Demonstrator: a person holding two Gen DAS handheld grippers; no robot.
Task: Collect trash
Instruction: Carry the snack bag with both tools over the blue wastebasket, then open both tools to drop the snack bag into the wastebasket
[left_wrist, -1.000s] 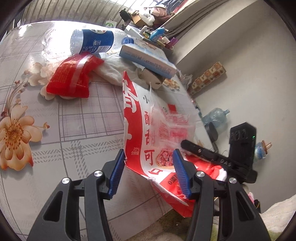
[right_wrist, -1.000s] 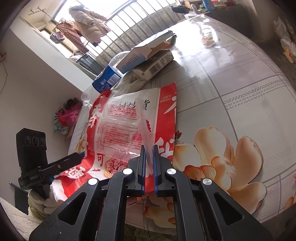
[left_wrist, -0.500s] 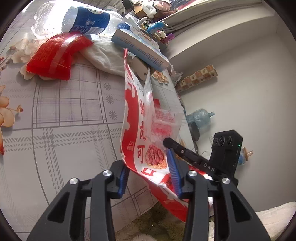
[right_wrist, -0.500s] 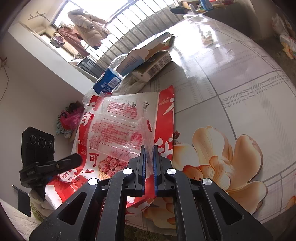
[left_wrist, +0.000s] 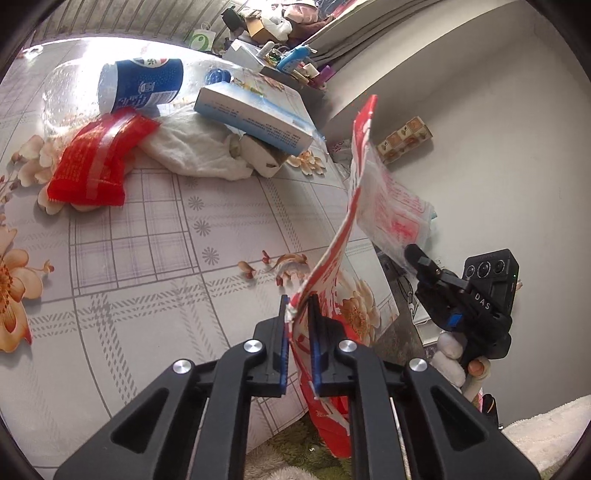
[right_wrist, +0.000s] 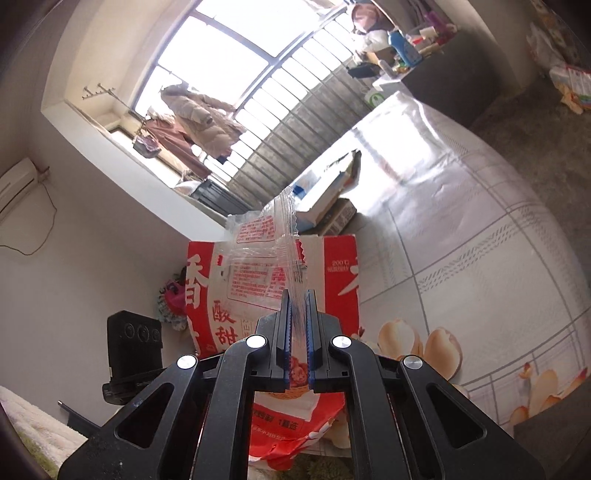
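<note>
Floral-patterned table (left_wrist: 155, 258) beside a grey wall. A large red-and-white snack bag (right_wrist: 332, 273) with a clear film panel hangs upright over the table's near edge. The left gripper (left_wrist: 297, 332) pinches its edge; the right gripper (right_wrist: 297, 328) clamps its film.

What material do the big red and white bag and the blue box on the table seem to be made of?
Red and white bag: likely thin glossy plastic film; it is partly see-through, bends and crinkles between both claws.
Blue box: probably printed cardboard, slightly glossy; its faces are flat, its edges sharp and straight.
</note>
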